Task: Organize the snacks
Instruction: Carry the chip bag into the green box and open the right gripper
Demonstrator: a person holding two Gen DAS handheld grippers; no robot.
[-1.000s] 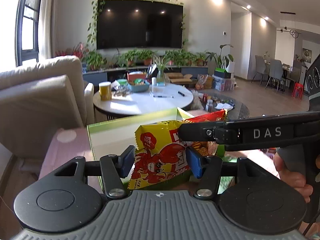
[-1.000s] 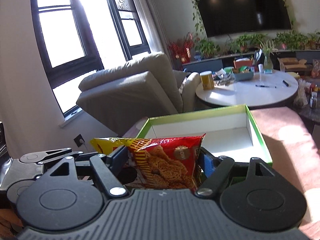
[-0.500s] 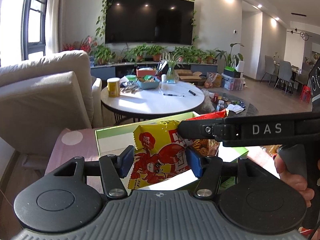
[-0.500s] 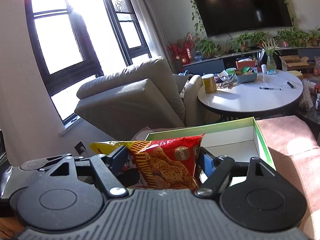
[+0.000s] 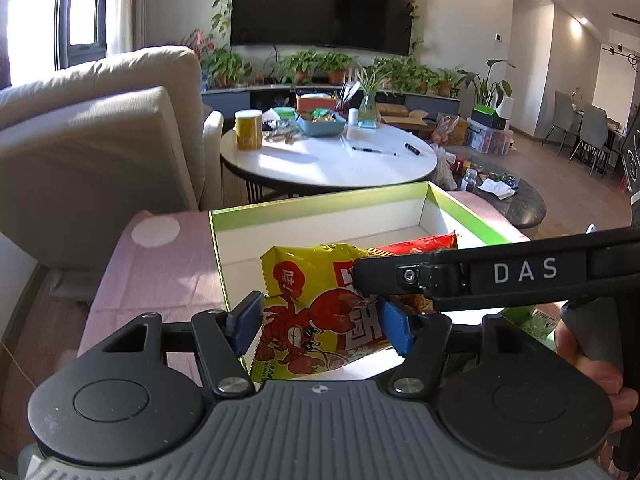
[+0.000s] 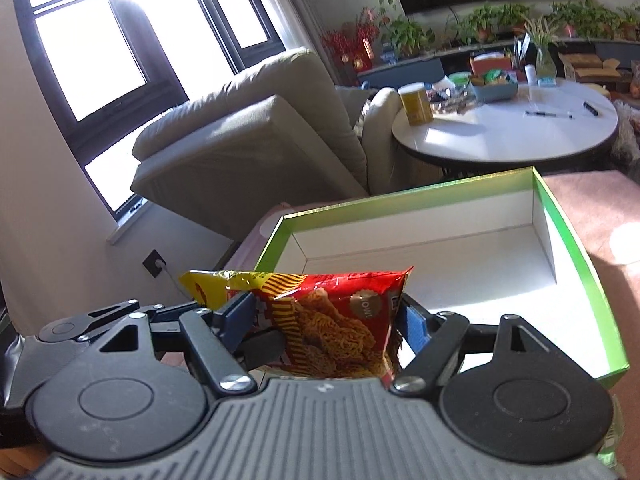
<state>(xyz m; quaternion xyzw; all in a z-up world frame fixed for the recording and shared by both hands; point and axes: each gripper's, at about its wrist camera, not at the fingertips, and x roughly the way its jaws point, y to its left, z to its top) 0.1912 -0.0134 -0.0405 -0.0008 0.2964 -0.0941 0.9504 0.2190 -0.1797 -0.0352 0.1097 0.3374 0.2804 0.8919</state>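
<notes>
Left gripper (image 5: 320,320): jaws have just been opening, the yellow snack packet (image 5: 316,312) between the blue pads, contact at the pads unclear. Right gripper (image 6: 328,320) clamped on the red noodle packet (image 6: 340,324). Both packets over the near end of the green-rimmed box (image 6: 576,248), just ahead of the grippers.

Blown-out window (image 6: 92,68) glare, sharp shadows, fisheye-bent edges

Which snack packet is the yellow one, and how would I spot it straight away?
Find the green-rimmed box on the pink cloth, in front of the round white table. Two packets hang over its near end; the yellow packet sits between the left gripper's blue pads. It alone bears a red crayfish cartoon; the red packet shows noodles.
</notes>
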